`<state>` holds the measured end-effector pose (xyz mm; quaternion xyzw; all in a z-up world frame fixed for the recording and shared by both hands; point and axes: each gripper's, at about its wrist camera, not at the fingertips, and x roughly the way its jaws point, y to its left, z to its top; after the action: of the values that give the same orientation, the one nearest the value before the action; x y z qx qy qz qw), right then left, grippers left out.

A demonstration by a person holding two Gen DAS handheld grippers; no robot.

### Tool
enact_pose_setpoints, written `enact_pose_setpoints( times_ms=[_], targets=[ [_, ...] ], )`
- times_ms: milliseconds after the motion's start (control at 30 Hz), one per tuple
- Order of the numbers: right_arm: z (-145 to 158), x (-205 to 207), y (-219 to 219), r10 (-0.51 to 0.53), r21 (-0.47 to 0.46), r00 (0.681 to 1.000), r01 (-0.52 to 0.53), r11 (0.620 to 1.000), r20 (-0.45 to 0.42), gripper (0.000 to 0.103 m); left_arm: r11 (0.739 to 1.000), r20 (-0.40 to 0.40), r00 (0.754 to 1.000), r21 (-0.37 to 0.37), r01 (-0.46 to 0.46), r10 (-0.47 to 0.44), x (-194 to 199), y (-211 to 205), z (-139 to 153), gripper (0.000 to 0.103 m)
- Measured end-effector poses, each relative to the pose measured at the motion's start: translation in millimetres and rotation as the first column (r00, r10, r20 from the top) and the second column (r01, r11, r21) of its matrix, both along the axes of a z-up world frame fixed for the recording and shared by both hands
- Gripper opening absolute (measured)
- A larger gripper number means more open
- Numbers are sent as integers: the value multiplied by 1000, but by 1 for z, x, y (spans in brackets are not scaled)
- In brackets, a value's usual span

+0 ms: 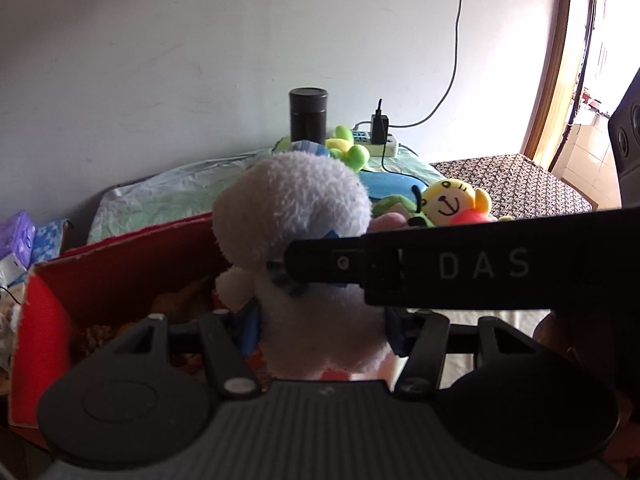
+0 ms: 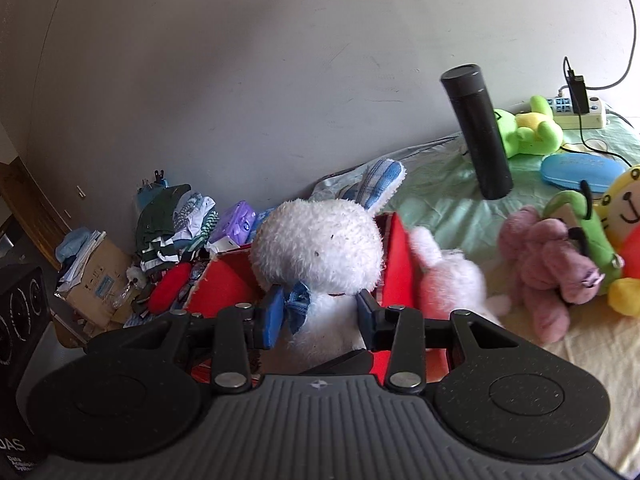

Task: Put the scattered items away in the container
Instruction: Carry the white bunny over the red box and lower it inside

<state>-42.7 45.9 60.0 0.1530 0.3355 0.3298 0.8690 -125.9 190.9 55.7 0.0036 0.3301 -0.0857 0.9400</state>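
Both hand-held grippers are clamped on the same white plush rabbit [image 2: 320, 248]: the left hand-held gripper [image 1: 322, 330] squeezes its body from one side, and the right hand-held gripper [image 2: 318, 312] pinches it at the neck, just by the blue bow [image 2: 297, 304]. The rabbit hangs upright over the near edge of the red cardboard box [image 1: 120, 272], its 1 visible blue-striped ear [image 2: 382, 182] sticking up behind its head. Seen from the left wrist, the black bar of the right hand-held gripper [image 1: 460, 264] crosses in front, covering the rabbit's shoulder and part of the bed.

Inside the box something brown [image 1: 180, 300] lies at the bottom; I cannot make out what it is.

On the bed [image 2: 448, 204], to the right of the box, I count 5 more soft toys: 1 pink-and-white plush [image 2: 452, 280] right against the box's flap, 1 mauve plush [image 2: 548, 264], 1 green toy [image 2: 580, 224] lying across it, 1 yellow tiger face [image 2: 628, 204] at the edge, and 1 lime frog [image 2: 528, 128] farther back. 1 black flask [image 2: 478, 132] stands between the frog and the box, 1 blue case [image 2: 580, 168] lies near it, and 1 power strip [image 2: 576, 114] with a charger sits by the wall.

Left of the box, a heap of clothes [image 2: 172, 224], 1 purple tissue pack [image 2: 236, 224] and 1 brown carton [image 2: 100, 280] crowd the floor.
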Motion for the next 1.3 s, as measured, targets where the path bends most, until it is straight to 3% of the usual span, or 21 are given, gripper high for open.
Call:
enact_pose_setpoints(
  times_ms=[167,367,567,833,1067,1300],
  targets=[
    [-3,-4,33,-24,-31,1000,25,999,4,42,1000,-30,999,-28,12,-13,1,32,-6,59],
    [-10,12,57,-40,-78,998,36,996,-54,42,999,-75,996,-37,37,-40,18,54,-17,59],
    [-18,34,77,-44,-149,987,21,989,-156,42,987,-158,987,-157,10,-35,36,79,-36,59],
    [-28,39,93,-40,-276,985,-8,961,-168,42,974,-230,971,-226,11,-65,54,82,-55,59],
    [-36,51,104,-59,-409,985,-11,912,-160,43,964,-300,948,-264,28,-110,78,77,-72,59],
    [-45,59,107,-82,-461,984,1,887,-157,42,957,-350,928,-290,20,-126,91,75,-90,60]
  ],
)
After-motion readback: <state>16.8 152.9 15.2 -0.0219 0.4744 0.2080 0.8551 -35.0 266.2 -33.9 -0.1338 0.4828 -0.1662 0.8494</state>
